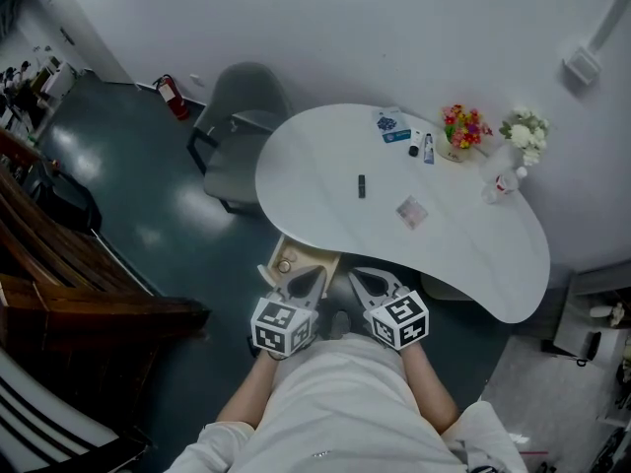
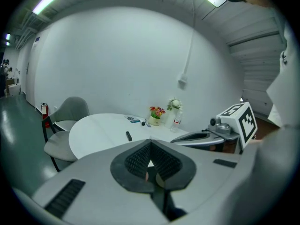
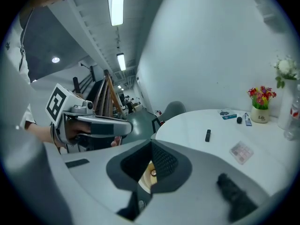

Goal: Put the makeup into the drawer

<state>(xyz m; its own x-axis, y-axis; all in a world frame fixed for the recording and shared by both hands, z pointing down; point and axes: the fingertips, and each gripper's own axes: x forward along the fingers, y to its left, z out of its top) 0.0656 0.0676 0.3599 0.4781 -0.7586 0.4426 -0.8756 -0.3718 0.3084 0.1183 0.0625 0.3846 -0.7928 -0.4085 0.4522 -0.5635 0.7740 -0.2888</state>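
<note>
On the white table [image 1: 473,254] lie a black makeup stick [image 1: 361,186], a clear palette [image 1: 412,211], a blue packet [image 1: 391,126], a small tube [image 1: 428,148] and a small black cap [image 1: 414,150]. The stick [image 3: 207,135] and palette [image 3: 241,151] also show in the right gripper view. Under the table's near edge a tan drawer [image 1: 317,260] stands open with a round item [image 1: 285,265] in it. My left gripper [image 1: 317,272] and right gripper [image 1: 357,274] hover side by side over the drawer. Both are shut, with nothing between the pads.
A pot of coloured flowers [image 1: 463,126], white flowers [image 1: 525,131] and a clear bottle [image 1: 504,185] stand at the table's far right. A grey chair [image 1: 237,116] sits at the far left of the table. Dark wooden furniture [image 1: 59,284] fills the left.
</note>
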